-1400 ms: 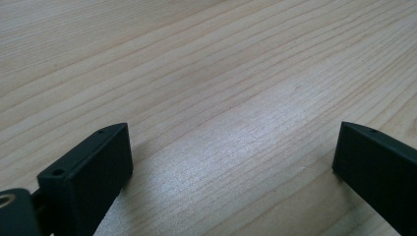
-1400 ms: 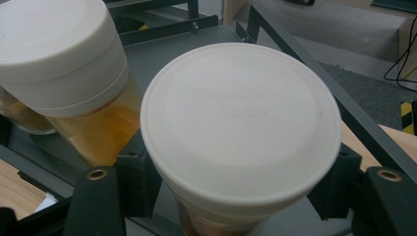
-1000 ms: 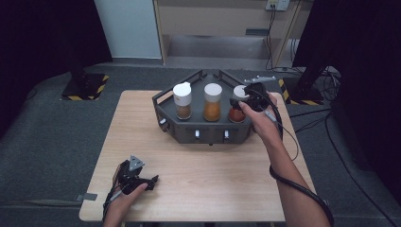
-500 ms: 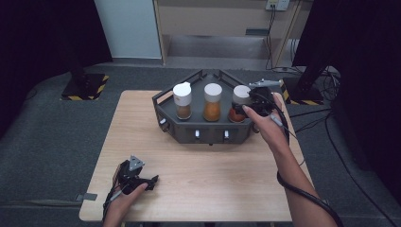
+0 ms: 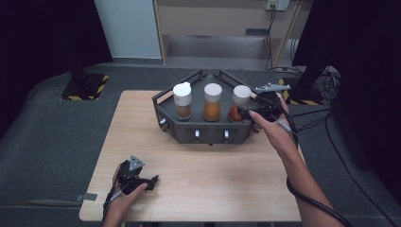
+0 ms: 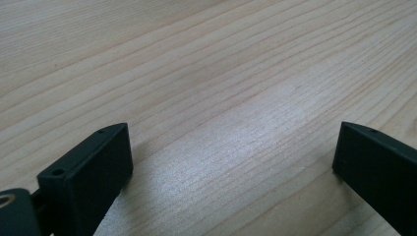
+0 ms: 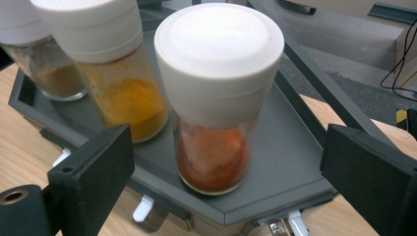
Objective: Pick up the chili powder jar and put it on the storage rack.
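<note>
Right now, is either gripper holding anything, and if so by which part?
Nothing is held. The right gripper is open, its jaws either side of the red spice jar without touching it. The left gripper is open over the bare table.

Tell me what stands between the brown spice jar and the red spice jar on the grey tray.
The orange spice jar stands between the brown spice jar and the red spice jar on the grey tray, as the high view shows.

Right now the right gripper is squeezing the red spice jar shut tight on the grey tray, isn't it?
Not squeezing. In the right gripper view the right gripper has its jaws wide open on either side of the red spice jar, not touching it. The jar does stand on the grey tray.
</note>
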Demonstrator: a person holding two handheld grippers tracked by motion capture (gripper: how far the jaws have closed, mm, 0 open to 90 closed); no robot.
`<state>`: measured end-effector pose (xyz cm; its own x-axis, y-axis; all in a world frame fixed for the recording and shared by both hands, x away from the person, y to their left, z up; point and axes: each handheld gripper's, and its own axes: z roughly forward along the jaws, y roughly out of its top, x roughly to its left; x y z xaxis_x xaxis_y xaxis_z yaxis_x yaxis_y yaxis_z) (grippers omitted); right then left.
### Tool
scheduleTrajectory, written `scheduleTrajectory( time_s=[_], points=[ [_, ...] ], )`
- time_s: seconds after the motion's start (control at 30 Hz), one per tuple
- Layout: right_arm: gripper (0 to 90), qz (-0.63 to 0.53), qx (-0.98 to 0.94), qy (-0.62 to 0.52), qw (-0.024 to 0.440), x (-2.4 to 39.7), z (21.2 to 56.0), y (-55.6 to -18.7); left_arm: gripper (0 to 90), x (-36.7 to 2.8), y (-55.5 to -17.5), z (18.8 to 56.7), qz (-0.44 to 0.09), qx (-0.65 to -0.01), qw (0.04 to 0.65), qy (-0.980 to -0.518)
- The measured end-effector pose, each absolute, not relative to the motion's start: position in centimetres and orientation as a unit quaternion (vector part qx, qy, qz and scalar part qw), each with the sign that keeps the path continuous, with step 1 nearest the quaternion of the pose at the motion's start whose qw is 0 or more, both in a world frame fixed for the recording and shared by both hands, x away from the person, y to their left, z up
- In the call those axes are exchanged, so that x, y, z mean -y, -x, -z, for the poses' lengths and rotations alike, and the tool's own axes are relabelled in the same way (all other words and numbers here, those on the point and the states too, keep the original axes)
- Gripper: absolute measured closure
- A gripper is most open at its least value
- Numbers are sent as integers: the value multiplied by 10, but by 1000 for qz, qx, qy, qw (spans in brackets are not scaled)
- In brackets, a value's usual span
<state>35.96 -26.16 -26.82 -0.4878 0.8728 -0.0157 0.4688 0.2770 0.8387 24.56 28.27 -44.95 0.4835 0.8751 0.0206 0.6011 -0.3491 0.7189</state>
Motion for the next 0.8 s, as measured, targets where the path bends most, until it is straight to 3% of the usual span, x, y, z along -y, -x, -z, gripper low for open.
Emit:
scheduleTrajectory(
  time_s=[0.8],
  points=[
    [75, -400, -770, -432, 247, 270, 265, -325, 1, -283, -246, 449, -207, -464, 331, -795]
  ],
)
